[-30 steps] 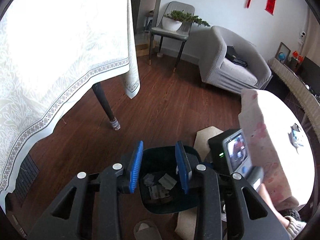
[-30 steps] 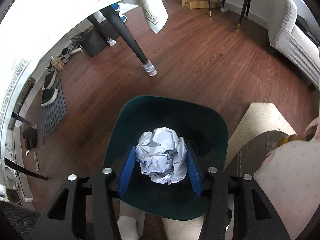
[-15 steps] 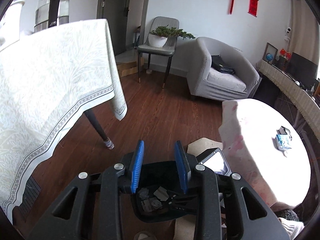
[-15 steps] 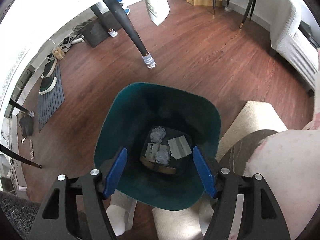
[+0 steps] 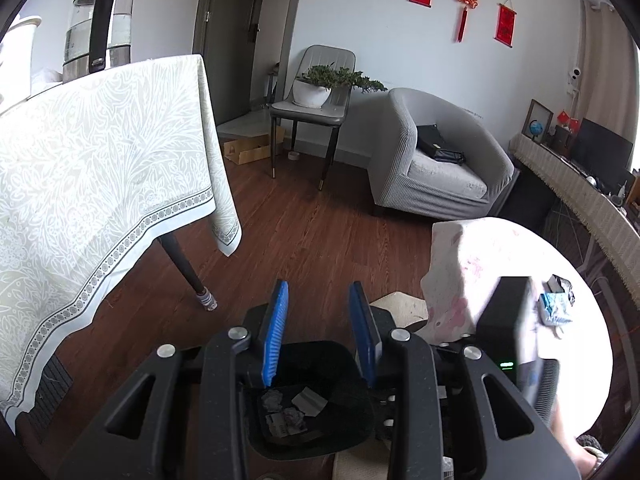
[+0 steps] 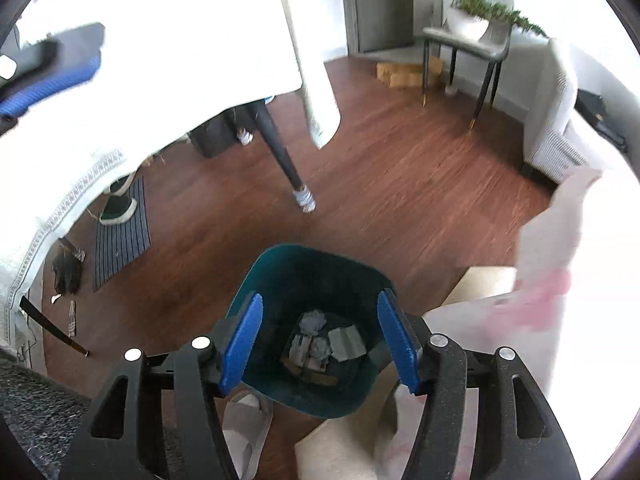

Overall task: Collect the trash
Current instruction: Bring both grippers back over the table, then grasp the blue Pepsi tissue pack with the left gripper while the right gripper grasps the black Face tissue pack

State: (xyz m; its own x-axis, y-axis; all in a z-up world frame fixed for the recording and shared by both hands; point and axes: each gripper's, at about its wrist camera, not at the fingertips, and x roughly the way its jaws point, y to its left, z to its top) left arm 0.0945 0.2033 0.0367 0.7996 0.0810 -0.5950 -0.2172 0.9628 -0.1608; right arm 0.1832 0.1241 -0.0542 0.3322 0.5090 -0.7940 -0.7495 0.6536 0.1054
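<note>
A dark teal trash bin (image 6: 280, 264) stands on the wood floor below both grippers; it also shows in the left wrist view (image 5: 352, 420). Crumpled paper and flat scraps (image 6: 320, 340) lie at its bottom, also seen in the left wrist view (image 5: 292, 408). My right gripper (image 6: 320, 340) is open and empty above the bin. My left gripper (image 5: 320, 332) is open and empty, above the bin's far rim. A blue and white wrapper (image 5: 554, 308) lies on the round table (image 5: 500, 264) at right.
A table with a pale patterned cloth (image 5: 100, 168) and a dark leg (image 5: 188, 272) stands at left, with a kettle (image 5: 100, 28) on it. A grey armchair (image 5: 436, 164) and a chair with a plant (image 5: 316, 100) stand behind. A slipper (image 6: 248, 420) lies by the bin.
My right gripper opened and the crumpled white paper ball dropped into the bin. Both grippers then rose and tilted up, away from the bin.
</note>
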